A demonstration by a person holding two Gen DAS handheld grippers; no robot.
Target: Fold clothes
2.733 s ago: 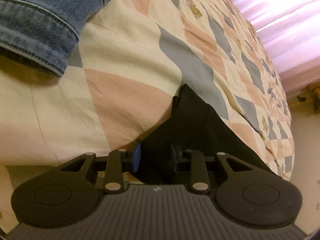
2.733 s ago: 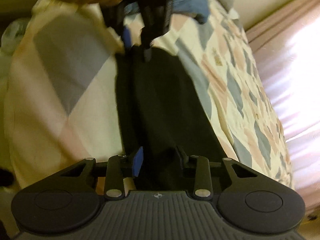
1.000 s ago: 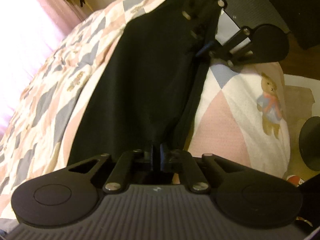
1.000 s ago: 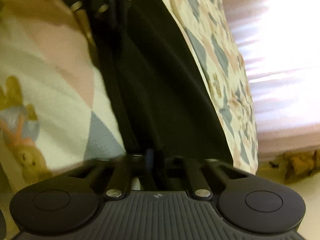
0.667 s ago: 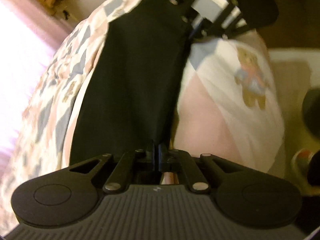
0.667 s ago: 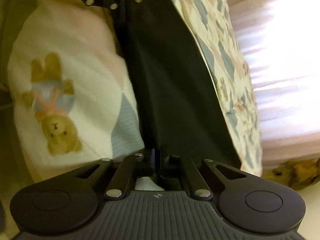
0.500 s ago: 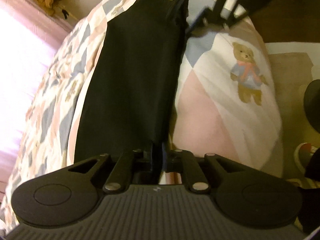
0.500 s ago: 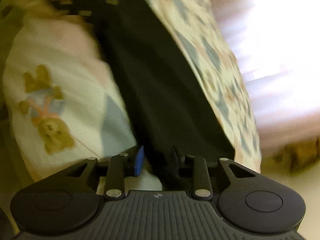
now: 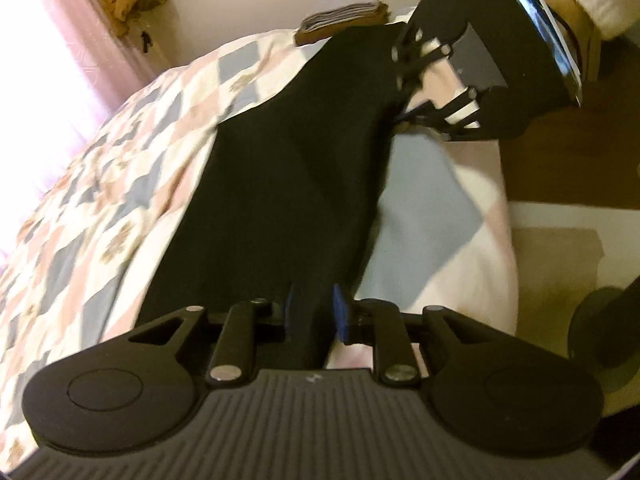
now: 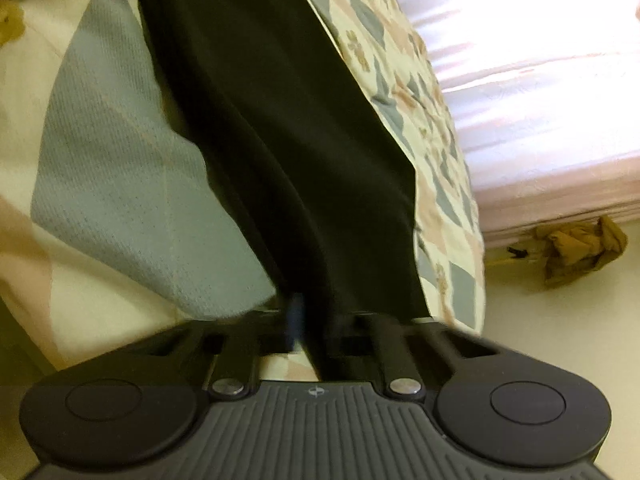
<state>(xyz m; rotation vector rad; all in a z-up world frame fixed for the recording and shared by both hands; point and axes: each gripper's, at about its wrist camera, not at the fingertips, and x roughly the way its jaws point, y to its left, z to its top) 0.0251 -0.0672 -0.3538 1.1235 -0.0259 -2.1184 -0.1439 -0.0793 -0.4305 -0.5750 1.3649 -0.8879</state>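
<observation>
On the patchwork-quilted bed point(image 9: 120, 184) lies a long black fabric garment point(image 9: 280, 184) — stretched between both grippers. Left gripper point(image 9: 312, 312) stands parted around its edge; right gripper point(image 10: 316, 320) is blurred — I cannot tell its state.

We count one black garment point(image 9: 288, 168) spread on one patchwork quilt point(image 9: 100, 208), and two grippers: the left gripper point(image 9: 312, 314) and the right gripper point(image 10: 316, 320). Beyond them, we see one stack of folded cloth point(image 9: 340, 14), one pink curtain point(image 10: 540, 100) and one crumpled tan cloth point(image 10: 580, 248).
</observation>
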